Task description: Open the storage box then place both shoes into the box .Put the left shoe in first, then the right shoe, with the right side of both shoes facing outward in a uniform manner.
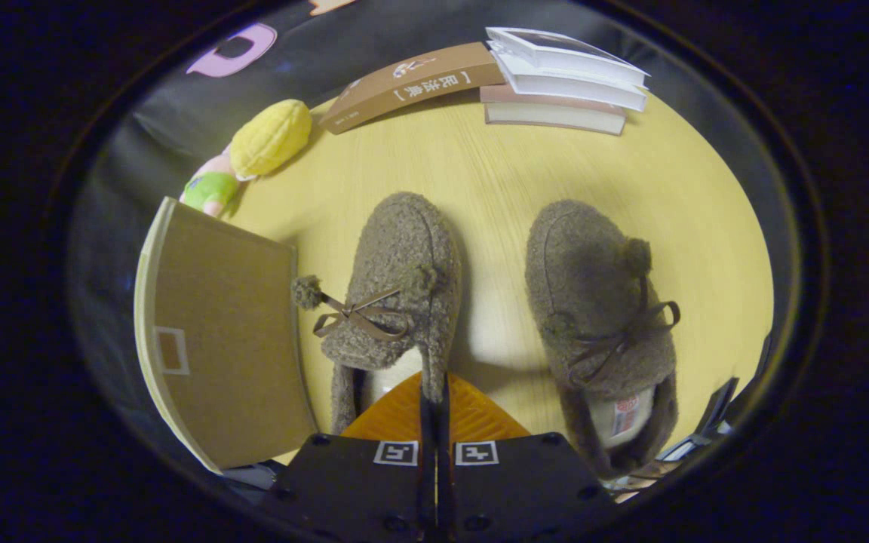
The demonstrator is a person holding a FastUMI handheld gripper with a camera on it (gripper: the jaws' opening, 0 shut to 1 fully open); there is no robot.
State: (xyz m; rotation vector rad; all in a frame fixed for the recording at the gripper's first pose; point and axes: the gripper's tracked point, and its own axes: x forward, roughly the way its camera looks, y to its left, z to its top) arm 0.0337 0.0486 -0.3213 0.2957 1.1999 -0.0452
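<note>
Gripper (434, 392): fingers pressed together, only a thin slit between them; tips sit at the rim of the left shoe's opening, inner side wall. Whether the wall is pinched between the tips: cannot tell, the edge is hidden there.
Left shoe (397, 286): fuzzy brown slipper, sole down on the table, toe pointing away from the fingers, heel end at the fingertips. Thin ribbon bow across the top, one pompom hanging off toward the box, another on the upper. Pale lining visible in the opening.
Right shoe (593, 302): same fuzzy brown type, beside the left shoe with a strip of bare table between, toe also pointing away. Bow and pompom on top. Opening shows a pale insole with a small label patch; nothing else seen inside.
Storage box (223, 339): brown cardboard, just beside the left shoe on its outer side, pompom almost at the box edge. Flat brown face with a small pale-framed rectangle, pale edge around it. Looks closed; interior not visible, contents cannot be told.
Table (495, 181): yellow wood-grain top, carries everything.
Books (555, 83): stack beyond the shoes at the far edge, a brown-covered one leaning against it.
Plush toys (253, 154): yellow plus green-pink piece, beyond the box, against the booth wall.
</note>
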